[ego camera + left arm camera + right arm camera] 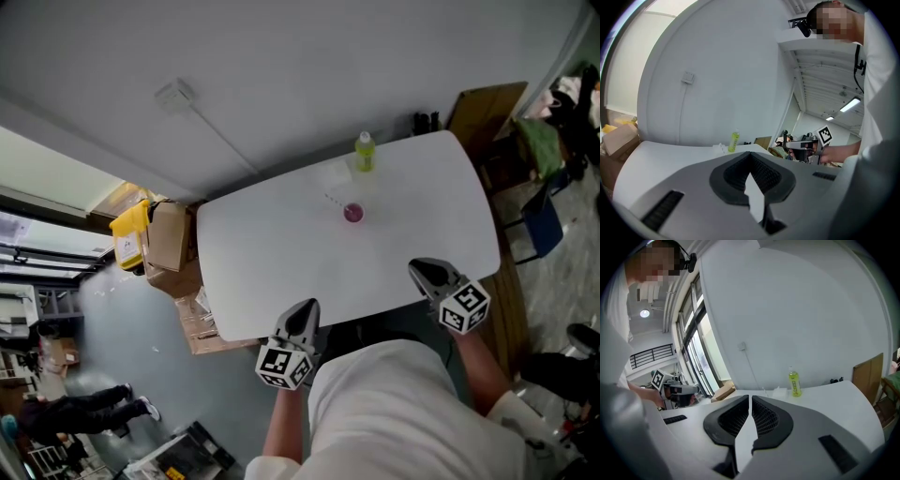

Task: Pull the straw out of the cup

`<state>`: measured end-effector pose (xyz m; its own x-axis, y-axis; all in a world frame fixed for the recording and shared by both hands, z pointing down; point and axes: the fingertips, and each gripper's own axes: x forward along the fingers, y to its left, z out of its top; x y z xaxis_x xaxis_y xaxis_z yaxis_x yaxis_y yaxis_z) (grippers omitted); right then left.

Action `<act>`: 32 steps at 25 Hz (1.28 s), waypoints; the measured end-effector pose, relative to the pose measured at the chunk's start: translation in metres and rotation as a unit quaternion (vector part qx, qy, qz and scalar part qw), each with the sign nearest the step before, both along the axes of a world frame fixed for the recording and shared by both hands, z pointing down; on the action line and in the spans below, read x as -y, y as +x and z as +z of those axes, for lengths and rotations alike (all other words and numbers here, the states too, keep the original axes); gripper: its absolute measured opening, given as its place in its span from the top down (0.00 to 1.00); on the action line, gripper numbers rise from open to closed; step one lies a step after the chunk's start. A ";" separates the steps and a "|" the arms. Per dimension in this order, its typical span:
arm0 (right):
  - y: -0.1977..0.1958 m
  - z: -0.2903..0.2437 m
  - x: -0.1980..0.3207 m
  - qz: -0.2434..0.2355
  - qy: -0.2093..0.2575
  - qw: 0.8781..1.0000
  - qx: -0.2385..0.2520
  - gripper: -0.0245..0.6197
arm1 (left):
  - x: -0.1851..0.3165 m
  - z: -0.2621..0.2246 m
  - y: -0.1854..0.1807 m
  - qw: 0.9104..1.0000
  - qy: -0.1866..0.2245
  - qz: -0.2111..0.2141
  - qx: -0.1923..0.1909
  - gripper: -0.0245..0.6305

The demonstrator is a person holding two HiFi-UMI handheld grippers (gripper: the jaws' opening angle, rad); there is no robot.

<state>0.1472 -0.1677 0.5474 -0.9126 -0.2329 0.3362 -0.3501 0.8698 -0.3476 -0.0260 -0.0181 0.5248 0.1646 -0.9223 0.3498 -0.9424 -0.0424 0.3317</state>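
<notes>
A small pink cup stands near the middle of the white table, with a thin straw slanting out to its left. My left gripper hovers at the table's near edge, its jaws together and nothing between them. My right gripper is over the near right edge, also shut and empty. Both are well short of the cup. In the left gripper view the left gripper hides the cup. The right gripper hides it likewise in the right gripper view.
A green bottle stands at the table's far edge beside a clear packet. Cardboard boxes and a yellow container sit left of the table. A chair and a wooden board are at the right.
</notes>
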 end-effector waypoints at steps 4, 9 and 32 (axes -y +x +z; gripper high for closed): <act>-0.014 0.006 0.008 0.008 -0.005 1.000 -0.004 0.89 | 0.002 0.009 -0.009 1.000 -0.006 0.002 -0.005 0.96; -0.034 0.009 0.018 0.011 0.000 1.000 -0.011 0.89 | 0.011 0.020 -0.023 1.000 -0.016 0.013 -0.006 0.96; -0.155 0.080 0.072 0.013 0.048 0.986 -0.162 0.89 | 0.030 0.089 -0.109 0.996 -0.037 0.024 -0.082 0.96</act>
<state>-0.0076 -0.2397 0.6272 -0.7540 -0.2999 0.5844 -0.4521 0.8824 -0.1305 -0.1354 -0.0485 0.6140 0.2687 -0.8843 0.3818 -0.8728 -0.0558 0.4848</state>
